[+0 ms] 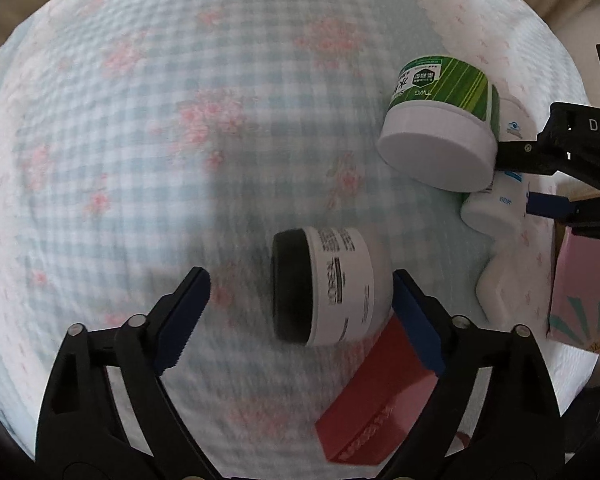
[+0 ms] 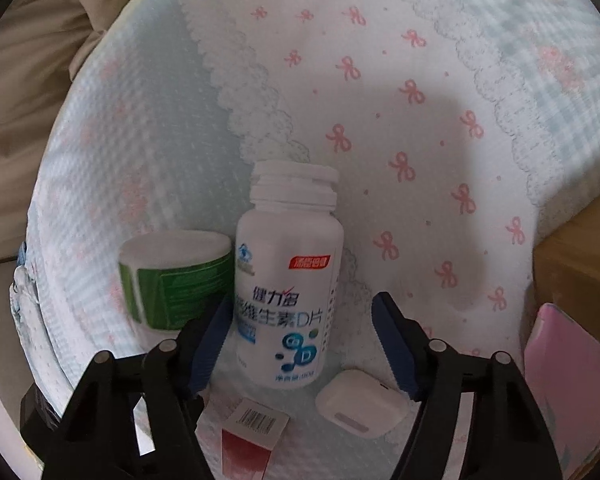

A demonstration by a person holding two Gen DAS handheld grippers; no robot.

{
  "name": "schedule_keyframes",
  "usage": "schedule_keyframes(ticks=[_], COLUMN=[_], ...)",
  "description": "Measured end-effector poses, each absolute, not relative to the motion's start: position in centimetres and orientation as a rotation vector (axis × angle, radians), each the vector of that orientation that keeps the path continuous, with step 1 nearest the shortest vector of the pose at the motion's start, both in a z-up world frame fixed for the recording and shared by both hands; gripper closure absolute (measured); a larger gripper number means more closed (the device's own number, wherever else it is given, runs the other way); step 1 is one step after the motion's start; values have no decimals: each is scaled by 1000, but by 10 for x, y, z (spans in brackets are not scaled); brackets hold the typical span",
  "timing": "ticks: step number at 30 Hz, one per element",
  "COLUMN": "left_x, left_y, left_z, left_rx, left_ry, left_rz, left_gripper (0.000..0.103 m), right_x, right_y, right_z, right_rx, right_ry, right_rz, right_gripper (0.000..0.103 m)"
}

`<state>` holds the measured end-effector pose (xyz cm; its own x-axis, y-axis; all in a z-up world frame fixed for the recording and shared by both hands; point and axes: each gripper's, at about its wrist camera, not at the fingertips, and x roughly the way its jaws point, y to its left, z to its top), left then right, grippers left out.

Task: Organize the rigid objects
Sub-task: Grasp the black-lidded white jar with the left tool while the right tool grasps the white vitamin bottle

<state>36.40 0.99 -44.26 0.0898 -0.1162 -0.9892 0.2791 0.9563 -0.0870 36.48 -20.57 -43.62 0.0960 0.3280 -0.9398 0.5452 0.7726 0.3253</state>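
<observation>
A white jar with a black lid (image 1: pixel 332 286) lies on its side on the checked bedspread (image 1: pixel 140 140). My left gripper (image 1: pixel 300 316) points down over it, one finger on each side; the left pad stands clear of the lid, so the jaws are open. A white supplement bottle (image 2: pixel 288 300) lies between the fingers of my right gripper (image 2: pixel 302 344), with a gap at the right pad. In the left wrist view the right gripper (image 1: pixel 556 184) reaches in from the right around this bottle (image 1: pixel 488 216). A green-labelled jar (image 1: pixel 440 120) (image 2: pixel 172 276) lies beside the bottle.
A red box (image 1: pixel 380 412) (image 2: pixel 248 444) lies just below the black-lidded jar. A white earbud case (image 2: pixel 356 404) sits by the bottle's base. A pink box (image 2: pixel 568 380) and a cardboard box (image 2: pixel 580 248) stand at the right edge. Beige bedding (image 2: pixel 28 80) lies beyond the spread.
</observation>
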Motion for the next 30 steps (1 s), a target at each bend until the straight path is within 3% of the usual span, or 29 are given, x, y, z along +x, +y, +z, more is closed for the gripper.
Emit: schedule_keyframes(ticks=[3,7,10,12,30], left_x=[366,366,364,366,363], left_y=[7,1,-8,-14,0], left_z=[-453,-456,-455,-454,-426], left_rx=[128,156,154,168,129], left_ry=[1463,1437,1419,1414,1371], left_rz=[-296,-308,-333,-328,-345], left_gripper=[30,37,53,54,55], right_x=[367,370,374,377,360], right_y=[-207,-204,-203,-205,-210], right_z=[-444,-449,-453,-457,-440], right_rx=[768,790,792,796,787], right_ry=[1510,1511,1517,1513,1477], right_rz=[-188,-181,-175,-164,-154], right_gripper=[36,42,48,56,57])
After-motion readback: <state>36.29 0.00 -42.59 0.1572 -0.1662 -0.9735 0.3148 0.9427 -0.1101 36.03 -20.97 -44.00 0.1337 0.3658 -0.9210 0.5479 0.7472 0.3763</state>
